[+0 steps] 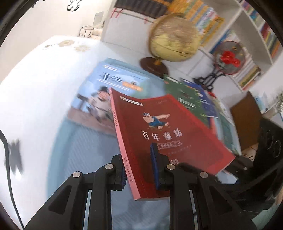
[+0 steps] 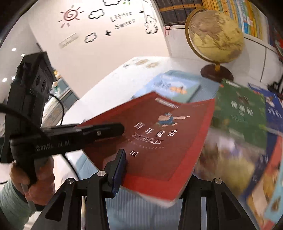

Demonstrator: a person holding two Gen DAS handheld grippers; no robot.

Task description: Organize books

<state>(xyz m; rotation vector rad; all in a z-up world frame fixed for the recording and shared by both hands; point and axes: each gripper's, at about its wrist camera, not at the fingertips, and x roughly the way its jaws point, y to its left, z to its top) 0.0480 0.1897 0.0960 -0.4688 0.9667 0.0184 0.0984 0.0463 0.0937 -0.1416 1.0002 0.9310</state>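
We see a white wall (image 2: 109,58) with stickers on it: a pink sun (image 2: 70,15), black-outlined clouds (image 2: 96,13) and the words "Life is Sweet" (image 2: 123,20); small round ceiling lights (image 2: 13,49) glow at the far left; white shelves (image 1: 254,35) full of colourful spines stand behind a pale table (image 1: 40,85); on the table we find a tan globe (image 2: 214,33) on a dark round base, beside it a round ornament (image 1: 229,57) with red flowers on a black stand; a brown wooden cabinet (image 1: 245,120) sits lower right.
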